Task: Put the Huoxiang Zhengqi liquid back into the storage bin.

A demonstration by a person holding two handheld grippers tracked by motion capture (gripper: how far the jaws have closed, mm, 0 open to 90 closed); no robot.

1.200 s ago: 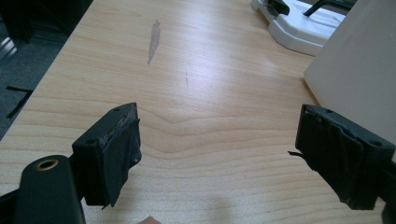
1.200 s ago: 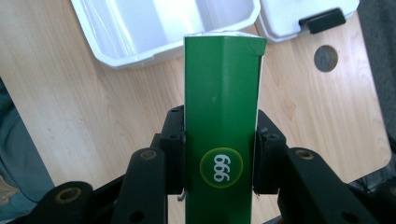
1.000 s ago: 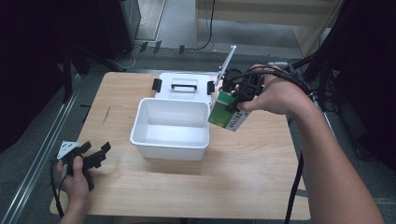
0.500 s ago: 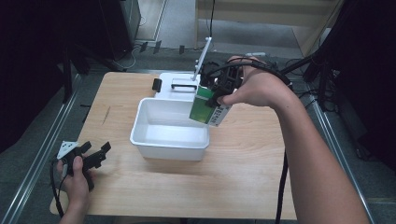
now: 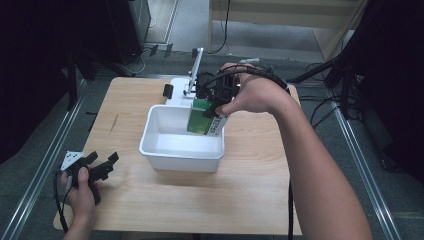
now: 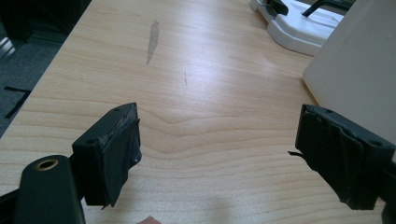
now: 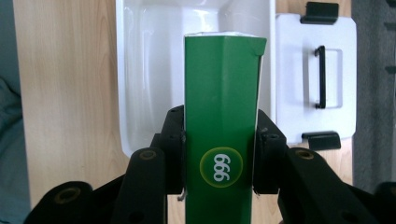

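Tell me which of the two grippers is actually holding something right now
The right gripper, over the white bin, is shut on the green box. The left gripper hangs open over bare wooden table with nothing between its pads.

"999" in white on a yellow-ringed circle on the green carton (image 7: 220, 121)

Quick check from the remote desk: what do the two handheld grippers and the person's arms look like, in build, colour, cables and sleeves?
Both grippers are black with two blocky jaws lined with dark pads. The left gripper carries a grey three-cornered plate and trails a black cable. The right gripper has black cables looping over the hand, and round brass-coloured pivot holes show on its linkage arms in its own view. Both forearms are bare, with no sleeves in view.
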